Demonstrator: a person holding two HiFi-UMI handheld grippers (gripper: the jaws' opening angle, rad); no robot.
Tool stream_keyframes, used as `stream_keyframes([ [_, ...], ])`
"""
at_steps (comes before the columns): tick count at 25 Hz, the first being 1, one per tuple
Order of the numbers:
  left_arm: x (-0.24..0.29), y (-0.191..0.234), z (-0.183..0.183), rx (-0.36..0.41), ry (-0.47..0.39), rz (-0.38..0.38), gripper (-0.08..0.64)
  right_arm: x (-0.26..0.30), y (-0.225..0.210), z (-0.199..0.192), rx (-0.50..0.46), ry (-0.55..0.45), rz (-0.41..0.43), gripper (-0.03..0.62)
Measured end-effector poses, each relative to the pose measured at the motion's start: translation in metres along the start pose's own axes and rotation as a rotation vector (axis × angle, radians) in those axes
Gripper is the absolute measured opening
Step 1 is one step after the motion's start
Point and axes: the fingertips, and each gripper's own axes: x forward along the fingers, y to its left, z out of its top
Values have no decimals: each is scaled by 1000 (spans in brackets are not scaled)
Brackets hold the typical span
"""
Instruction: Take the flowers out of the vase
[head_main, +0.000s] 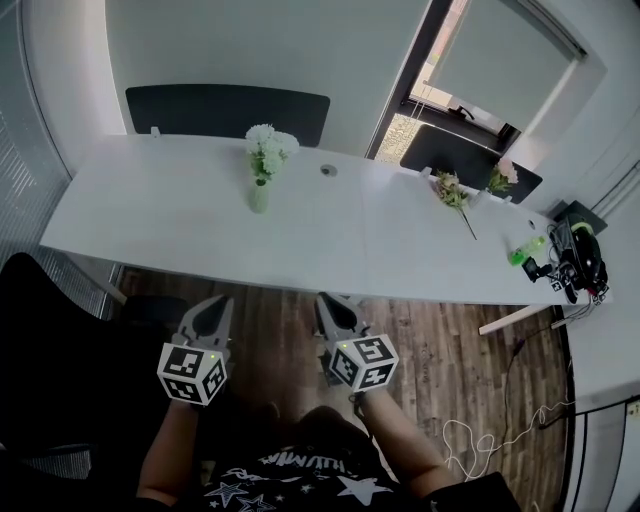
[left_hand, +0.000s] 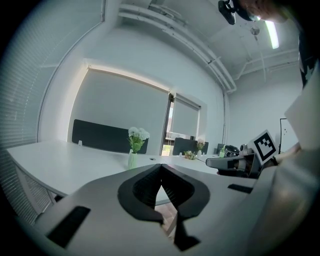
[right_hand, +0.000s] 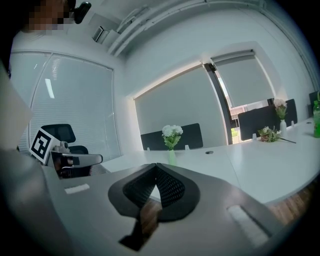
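Two claws, jaws together, nothing held: left gripper (head_main: 218, 305), right gripper (head_main: 328, 305), both short of table (head_main: 150, 215) edge. Flowers (head_main: 270, 143) upright in vase (head_main: 259, 196), well ahead, likely nearer left gripper. Stem axis vertical, so lift straight up.

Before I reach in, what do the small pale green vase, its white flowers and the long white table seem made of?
The small pale green vase looks like smooth glass or glazed ceramic; too small to tell which. The white flowers may be artificial, given tidy round heads, though unsure. The long white table seems matte laminate: an even, dull top.
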Motion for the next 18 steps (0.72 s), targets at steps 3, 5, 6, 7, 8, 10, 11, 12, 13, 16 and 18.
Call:
stream_keyframes([
  [3,6,9,-7,-20,18,3,9,4,-3,-5,0,19,-8,3],
  [5,12,12,-9,-24,24,4,9,8,-10,-5,2,23,-16,3],
  [6,17,13,-9,-24,26,3,9,11,-15,-5,5,21,-20,3],
  [7,22,14,-9,-24,26,3,9,14,-20,-4,7,18,-21,3],
  [8,28,13,-8,-23,24,3,9,18,-25,-3,8,16,-20,3],
  [10,39,13,-6,-18,19,6,9,27,-34,-1,10,12,-13,3],
  [11,45,15,-3,-15,15,10,9,34,-38,1,13,11,-7,3],
  [12,50,17,-1,-14,11,15,9,41,-41,3,15,9,0,3],
  [13,56,19,2,-15,8,21,9,50,-44,5,17,8,10,3],
  [16,72,25,10,-9,8,38,9,75,-53,19,11,0,48,3],
  [18,85,30,14,-3,15,51,9,92,-59,27,15,-6,69,3],
])
